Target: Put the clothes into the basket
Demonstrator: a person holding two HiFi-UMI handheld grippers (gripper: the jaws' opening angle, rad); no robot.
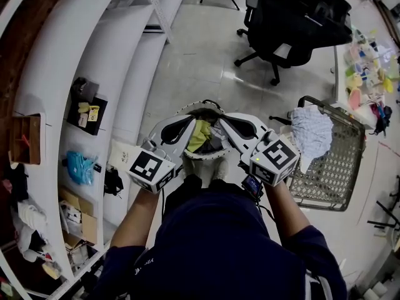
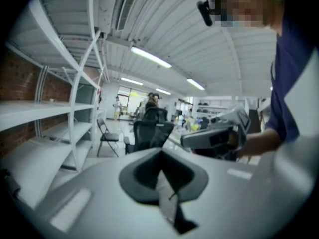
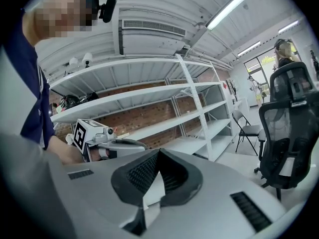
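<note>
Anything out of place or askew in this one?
The pale cloth is draped over the rim of the mesh basket, partly hanging outside it. The bundle of clothes is held between the left gripper and right gripper; nothing else looks odd.

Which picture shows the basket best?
The head view. It looks down on the wire basket at the right and shows most of it, with a pale cloth draped over its rim. Neither gripper view shows the basket at all; both look out across the room.

Mostly hidden — the clothes bundle [image 1: 201, 136]; its lower part cannot be seen
</note>
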